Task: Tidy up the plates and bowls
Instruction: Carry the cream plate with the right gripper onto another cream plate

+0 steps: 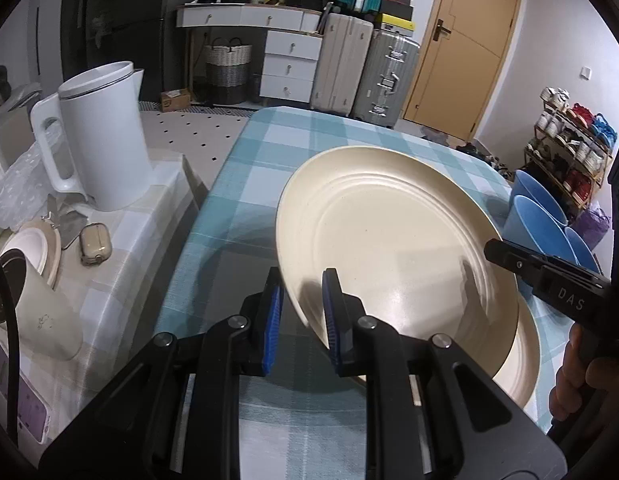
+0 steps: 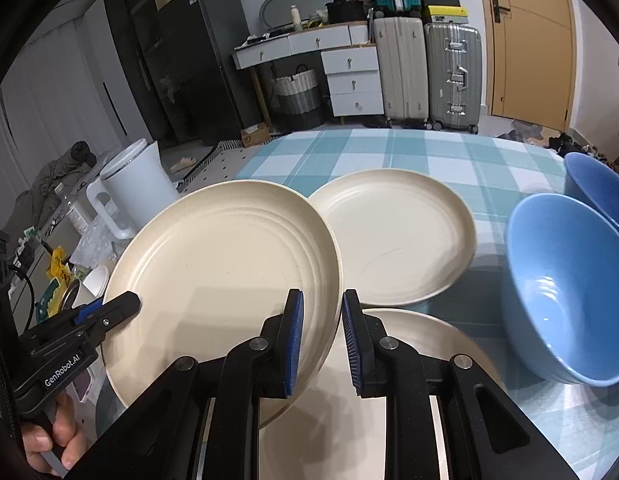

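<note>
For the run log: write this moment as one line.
held: round cream plate, tilted, lifted | left claw: shut on rim | right claw: shut on rim | below: cream plate | beside: blue bowl

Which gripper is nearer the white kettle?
Left. The left gripper clamps the lifted cream plate on the edge facing the white kettle; the right gripper clamps the plate's opposite edge, toward the blue bowls.

Your views: even, cool indoor light; soft glare on lifted plate (image 1: 389,240); dark shadow beneath; strong fisheye bending, black vignette at corners.
</note>
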`<control>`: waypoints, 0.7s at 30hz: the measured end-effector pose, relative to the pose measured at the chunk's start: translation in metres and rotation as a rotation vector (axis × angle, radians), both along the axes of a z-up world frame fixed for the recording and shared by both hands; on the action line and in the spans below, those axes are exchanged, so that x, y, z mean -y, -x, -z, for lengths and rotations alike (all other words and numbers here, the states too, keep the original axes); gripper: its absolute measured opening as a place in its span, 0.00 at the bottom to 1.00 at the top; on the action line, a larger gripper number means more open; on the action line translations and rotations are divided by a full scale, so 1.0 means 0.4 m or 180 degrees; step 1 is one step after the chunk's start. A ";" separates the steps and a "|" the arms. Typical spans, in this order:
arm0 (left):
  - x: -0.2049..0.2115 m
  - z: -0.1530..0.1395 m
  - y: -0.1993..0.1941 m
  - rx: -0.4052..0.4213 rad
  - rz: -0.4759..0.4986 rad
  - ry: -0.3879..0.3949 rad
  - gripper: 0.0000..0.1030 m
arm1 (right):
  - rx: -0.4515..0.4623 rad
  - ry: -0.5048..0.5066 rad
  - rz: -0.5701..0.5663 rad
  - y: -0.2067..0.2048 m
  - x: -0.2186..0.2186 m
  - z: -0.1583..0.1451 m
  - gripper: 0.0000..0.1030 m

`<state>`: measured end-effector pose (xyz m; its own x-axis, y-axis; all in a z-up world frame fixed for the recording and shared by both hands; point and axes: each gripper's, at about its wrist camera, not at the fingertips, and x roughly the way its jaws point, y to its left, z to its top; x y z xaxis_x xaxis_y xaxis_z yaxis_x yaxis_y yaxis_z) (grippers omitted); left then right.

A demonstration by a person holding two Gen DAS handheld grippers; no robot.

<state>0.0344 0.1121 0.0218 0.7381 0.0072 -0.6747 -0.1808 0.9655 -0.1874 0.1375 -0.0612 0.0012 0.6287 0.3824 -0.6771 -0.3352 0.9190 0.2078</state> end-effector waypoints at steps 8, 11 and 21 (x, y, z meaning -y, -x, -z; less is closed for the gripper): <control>0.041 -0.020 0.009 0.0050 0.0129 0.0002 0.16 | 0.0019 -0.0020 0.0119 0.040 0.047 -0.013 0.20; 0.054 -0.031 0.016 0.0078 0.0174 -0.0008 0.16 | 0.0043 -0.0040 0.0163 0.058 0.064 -0.021 0.20; 0.121 -0.063 0.037 0.0143 0.0357 -0.0062 0.16 | 0.0111 -0.0117 0.0340 0.109 0.133 -0.043 0.20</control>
